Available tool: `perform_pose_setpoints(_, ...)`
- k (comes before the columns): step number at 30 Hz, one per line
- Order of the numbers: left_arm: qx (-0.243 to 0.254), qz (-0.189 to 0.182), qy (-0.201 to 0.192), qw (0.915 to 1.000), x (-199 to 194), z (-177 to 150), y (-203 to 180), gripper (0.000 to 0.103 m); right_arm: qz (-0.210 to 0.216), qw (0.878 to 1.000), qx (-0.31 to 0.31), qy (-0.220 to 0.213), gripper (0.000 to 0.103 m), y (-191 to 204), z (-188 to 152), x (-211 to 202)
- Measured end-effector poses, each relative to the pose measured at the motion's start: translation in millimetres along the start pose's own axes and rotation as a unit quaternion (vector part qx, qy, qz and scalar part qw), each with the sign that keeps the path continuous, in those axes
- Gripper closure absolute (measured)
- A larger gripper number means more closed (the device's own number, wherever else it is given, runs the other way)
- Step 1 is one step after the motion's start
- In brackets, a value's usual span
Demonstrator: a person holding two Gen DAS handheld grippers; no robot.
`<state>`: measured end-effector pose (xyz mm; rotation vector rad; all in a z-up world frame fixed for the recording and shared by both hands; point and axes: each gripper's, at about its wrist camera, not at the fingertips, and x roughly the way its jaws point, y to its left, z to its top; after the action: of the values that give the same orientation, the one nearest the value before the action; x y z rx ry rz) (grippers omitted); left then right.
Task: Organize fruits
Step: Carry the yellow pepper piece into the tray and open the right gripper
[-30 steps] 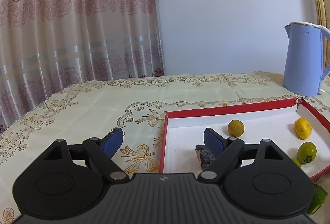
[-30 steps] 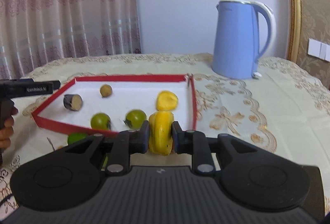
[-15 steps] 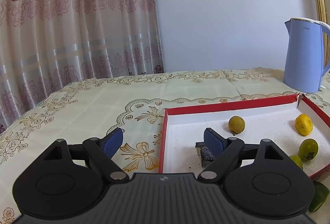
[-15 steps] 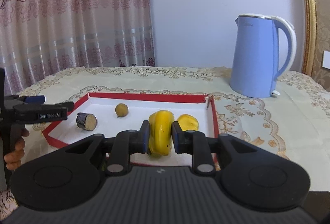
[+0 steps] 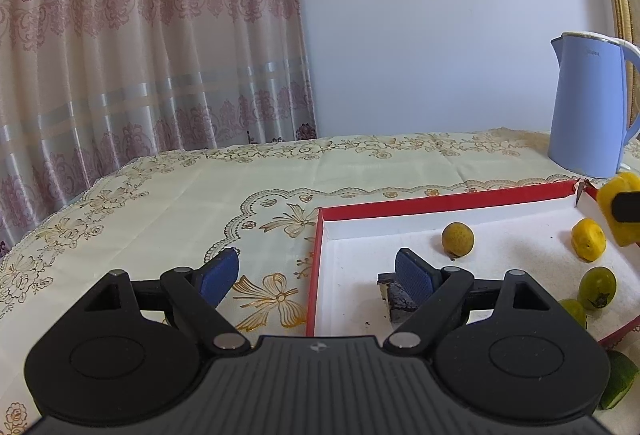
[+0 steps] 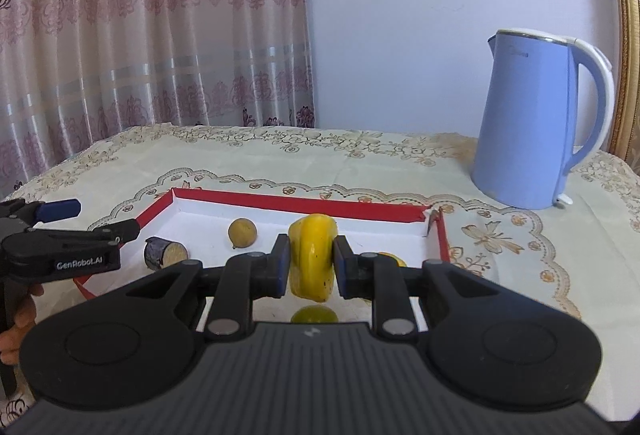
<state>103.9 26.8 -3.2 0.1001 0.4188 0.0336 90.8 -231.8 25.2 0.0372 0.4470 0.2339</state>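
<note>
My right gripper (image 6: pixel 309 263) is shut on a yellow pepper-like fruit (image 6: pixel 313 259) and holds it above the red-rimmed white tray (image 6: pixel 304 203). That fruit also shows at the right edge of the left wrist view (image 5: pixel 618 209). In the tray lie a small yellow-brown round fruit (image 5: pixel 457 238), a yellow fruit (image 5: pixel 588 239), two green fruits (image 5: pixel 598 283), and a dark cut piece (image 6: pixel 165 253). My left gripper (image 5: pixel 318 277) is open and empty, straddling the tray's left rim (image 5: pixel 313 275). A green piece (image 5: pixel 620 381) lies outside the tray.
A light blue electric kettle (image 6: pixel 534 123) stands at the back right on the cream embroidered tablecloth (image 5: pixel 224 191). A patterned curtain (image 5: pixel 140 47) hangs behind the table's left side. A gold frame edge (image 6: pixel 626 15) is at the far right.
My right gripper has risen and moved forward over the tray with the yellow fruit in it. The left gripper has barely moved.
</note>
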Motion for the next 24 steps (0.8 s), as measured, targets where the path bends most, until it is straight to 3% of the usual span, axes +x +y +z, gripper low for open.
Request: perform_pose_setpoints(24,-0.010,-0.013,0.005,0.9999,-2,0,2,0.017,-0.012,0.998,0.021,0.051,0.081,-6,13,67)
